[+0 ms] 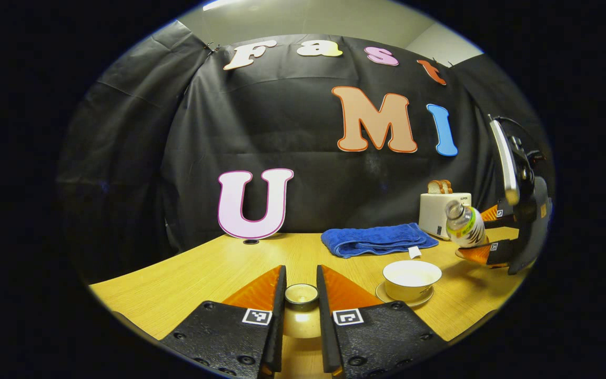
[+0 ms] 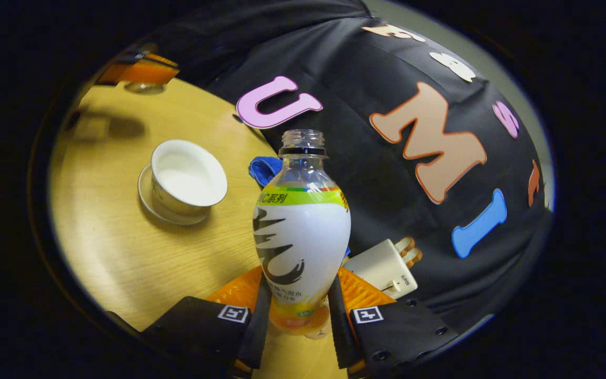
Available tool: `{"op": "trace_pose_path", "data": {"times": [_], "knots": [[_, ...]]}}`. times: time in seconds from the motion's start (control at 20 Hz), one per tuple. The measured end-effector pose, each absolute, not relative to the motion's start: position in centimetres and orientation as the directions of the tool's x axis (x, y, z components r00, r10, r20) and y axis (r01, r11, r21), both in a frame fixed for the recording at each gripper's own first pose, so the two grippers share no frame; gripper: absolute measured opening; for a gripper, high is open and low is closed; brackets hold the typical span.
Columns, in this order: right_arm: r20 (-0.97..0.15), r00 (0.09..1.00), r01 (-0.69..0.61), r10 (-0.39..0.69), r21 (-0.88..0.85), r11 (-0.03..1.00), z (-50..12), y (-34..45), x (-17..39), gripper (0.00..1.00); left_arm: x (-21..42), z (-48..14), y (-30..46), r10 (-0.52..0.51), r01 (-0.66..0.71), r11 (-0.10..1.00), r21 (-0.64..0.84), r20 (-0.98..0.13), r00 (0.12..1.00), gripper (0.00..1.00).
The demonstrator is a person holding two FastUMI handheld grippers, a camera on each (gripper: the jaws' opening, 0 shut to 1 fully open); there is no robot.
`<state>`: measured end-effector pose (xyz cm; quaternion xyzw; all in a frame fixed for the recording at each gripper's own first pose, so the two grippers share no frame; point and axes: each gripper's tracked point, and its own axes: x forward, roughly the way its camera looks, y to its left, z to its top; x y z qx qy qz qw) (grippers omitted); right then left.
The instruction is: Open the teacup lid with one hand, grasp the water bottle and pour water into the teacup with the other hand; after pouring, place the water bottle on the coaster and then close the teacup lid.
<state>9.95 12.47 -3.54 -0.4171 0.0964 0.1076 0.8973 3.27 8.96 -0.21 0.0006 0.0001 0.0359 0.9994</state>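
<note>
Left gripper point(image 1: 301, 302) sits low over the light wood-grain table point(image 1: 187, 279), fingers narrow and clamped on the small round white teacup lid point(image 1: 301, 295) by its dark-rimmed knob, one finger on each side. Lid is lifted off and held to the left of the cup.

White porcelain teacup point(image 1: 411, 278) stands open on its white saucer point(image 1: 387, 295), right of the left gripper, near the table's front edge. In the right gripper view the cup point(image 2: 187, 176) shows bare wood all round it, a shadow patch beyond it toward the far corner.

Right gripper point(image 2: 298, 310) is closed on the clear plastic water bottle with white-and-green label point(image 2: 300, 231), both fingers pressing the lower body. Bottle is uncapped. From the left gripper view the bottle point(image 1: 465, 225) is tilted, neck leaning toward the cup, held up in the air right of the cup and apart from it; right gripper point(image 1: 484, 252) below it at the table's right end.

Behind the cup: folded blue towel point(image 1: 376, 239) against the back wall, white toaster with bread slices point(image 1: 442, 210) just right of it. Open tabletop lies left and front-left of the cup
</note>
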Motion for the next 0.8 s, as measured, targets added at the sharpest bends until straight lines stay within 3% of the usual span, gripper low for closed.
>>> {"op": "trace_pose_path", "data": {"times": [0.2, 0.4, 0.5, 0.55, 0.8], "knots": [[-0.243, 0.961, -0.241, 0.129, -0.515, 0.823, -1.5, 10.1, 10.7, 0.58, 3.2, -0.2, 9.0, 0.072, -0.072, 0.997, 0.001, 0.000, 0.997, 0.27], [-0.227, 0.966, -0.188, 0.125, -0.284, 0.940, -1.5, 6.4, 11.7, 0.60, 3.3, -0.2, 9.0, 0.072, -0.072, 0.997, 0.001, 0.000, 0.997, 0.27], [-0.236, 0.966, -0.145, 0.107, -0.147, 0.979, -1.7, 4.6, 12.2, 0.55, 3.3, -0.2, 8.9, 0.072, -0.072, 0.997, 0.001, 0.000, 0.997, 0.27], [-0.237, 0.966, -0.124, 0.099, -0.091, 0.988, -2.0, 3.4, 13.0, 0.60, 3.2, -0.3, 8.9, 0.072, -0.072, 0.997, 0.001, 0.000, 0.997, 0.27], [-0.205, 0.978, -0.054, 0.042, -0.053, 0.997, -2.4, -0.9, 14.4, 0.55, 3.3, -0.2, 9.0, 0.072, -0.072, 0.997, 0.002, 0.000, 0.997, 0.27]]}}
